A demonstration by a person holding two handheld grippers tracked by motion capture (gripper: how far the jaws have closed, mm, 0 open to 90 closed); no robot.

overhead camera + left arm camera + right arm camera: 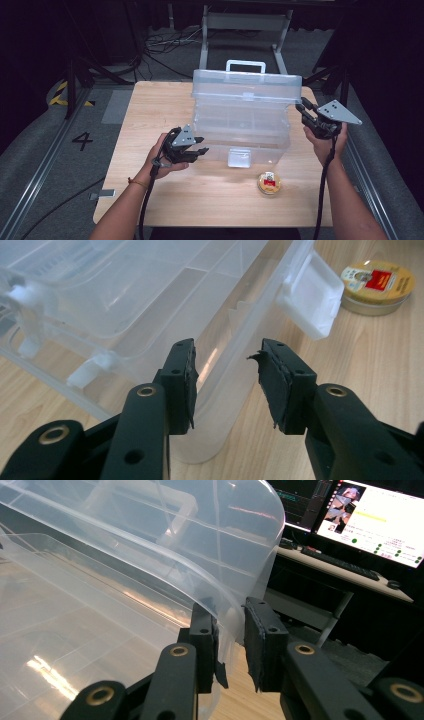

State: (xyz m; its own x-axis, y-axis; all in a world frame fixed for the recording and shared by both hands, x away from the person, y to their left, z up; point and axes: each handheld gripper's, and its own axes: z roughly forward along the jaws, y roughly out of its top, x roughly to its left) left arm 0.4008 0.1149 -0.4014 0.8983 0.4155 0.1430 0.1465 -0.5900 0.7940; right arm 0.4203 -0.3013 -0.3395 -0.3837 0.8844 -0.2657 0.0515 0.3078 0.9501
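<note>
Our right gripper clamped on the raised lid edge of the clear box, our left gripper part-open, empty, box corner just ahead, small tin beyond.

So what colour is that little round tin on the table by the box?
The round tin is gold-yellow with a red label on its lid, clearest in the left gripper view.

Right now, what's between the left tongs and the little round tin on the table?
The box's white front latch sits between the left tongs and the tin, in the left gripper view.

Box mid-table (bare wood beside)
</note>
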